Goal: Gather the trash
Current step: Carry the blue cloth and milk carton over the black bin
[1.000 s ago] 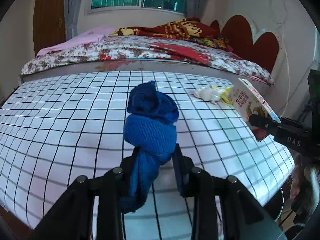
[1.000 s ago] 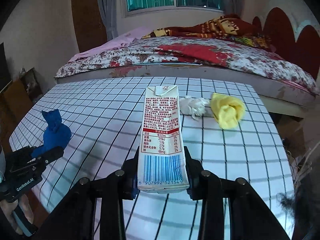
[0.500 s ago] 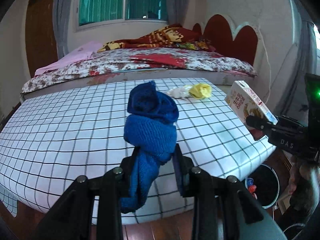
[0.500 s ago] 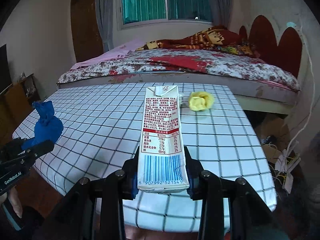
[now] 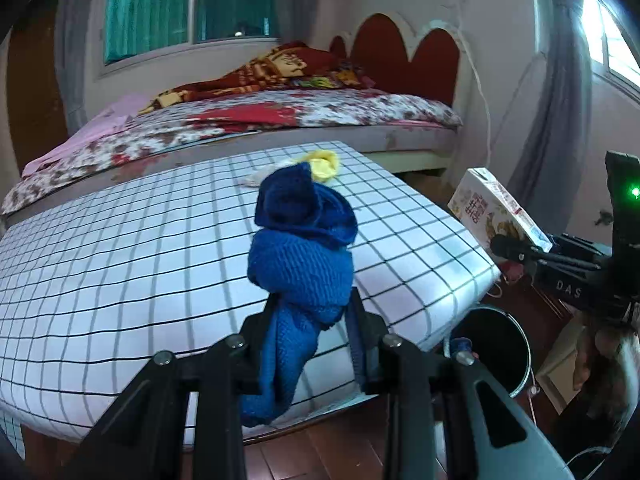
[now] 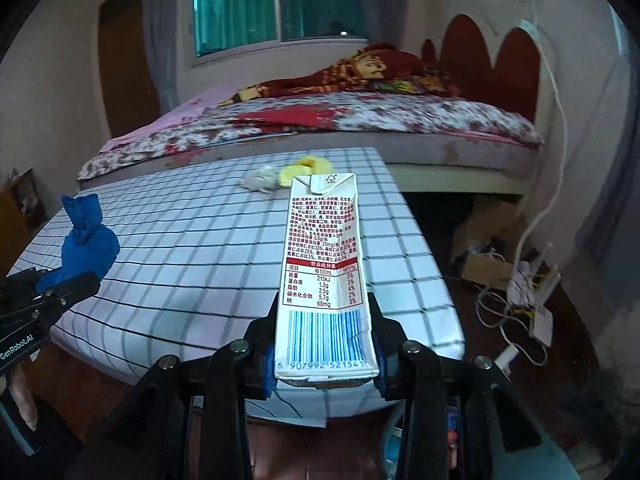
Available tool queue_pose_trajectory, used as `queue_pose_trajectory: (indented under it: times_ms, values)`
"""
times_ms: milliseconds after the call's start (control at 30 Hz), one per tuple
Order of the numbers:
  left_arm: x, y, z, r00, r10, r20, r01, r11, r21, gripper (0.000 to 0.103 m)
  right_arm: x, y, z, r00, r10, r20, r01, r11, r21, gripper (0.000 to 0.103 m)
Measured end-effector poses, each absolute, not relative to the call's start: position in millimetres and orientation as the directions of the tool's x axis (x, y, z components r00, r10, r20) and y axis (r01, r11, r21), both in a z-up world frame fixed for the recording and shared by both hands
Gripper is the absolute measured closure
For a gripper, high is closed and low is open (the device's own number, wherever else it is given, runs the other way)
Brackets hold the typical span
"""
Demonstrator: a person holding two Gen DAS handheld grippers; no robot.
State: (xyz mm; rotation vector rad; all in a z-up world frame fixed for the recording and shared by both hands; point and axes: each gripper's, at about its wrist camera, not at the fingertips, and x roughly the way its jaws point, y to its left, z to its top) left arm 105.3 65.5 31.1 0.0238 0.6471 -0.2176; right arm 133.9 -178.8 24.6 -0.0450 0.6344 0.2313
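Note:
My left gripper (image 5: pixel 310 320) is shut on a knotted blue knit cloth (image 5: pixel 300 248), which hangs down between its fingers above the near edge of the checked table (image 5: pixel 120 248). My right gripper (image 6: pixel 324 340) is shut on a white milk carton (image 6: pixel 324 272), held upright past the table's right corner. Each view catches the other hand's load: the carton (image 5: pixel 494 210) at the right of the left wrist view, the blue cloth (image 6: pixel 88 240) at the left of the right wrist view. A yellow wad (image 6: pixel 306 168) and a crumpled white tissue (image 6: pixel 260 178) lie at the table's far edge.
A black round bin (image 5: pixel 494 346) stands on the wooden floor beside the table's near right corner. A bed (image 6: pixel 360 120) with a flowered cover runs behind the table. Cables and a power strip (image 6: pixel 532 300) lie on the floor at the right.
Both grippers have drawn back from over the table toward its near right corner, each keeping its load. The floor and the black bin have come into the left wrist view.

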Motion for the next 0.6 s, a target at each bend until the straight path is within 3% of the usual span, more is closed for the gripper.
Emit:
queue_pose_trajectory:
  times_ms: [600]
  values:
    - [103.0, -12.2, 9.9, 0.705, -0.311, -0.638, 0.381, 0.924, -0.03, 0.072, 109.9, -273.0, -14.2, 0.761, 0.045, -0.647, -0.044, 0.999, 0.017, 0.065]
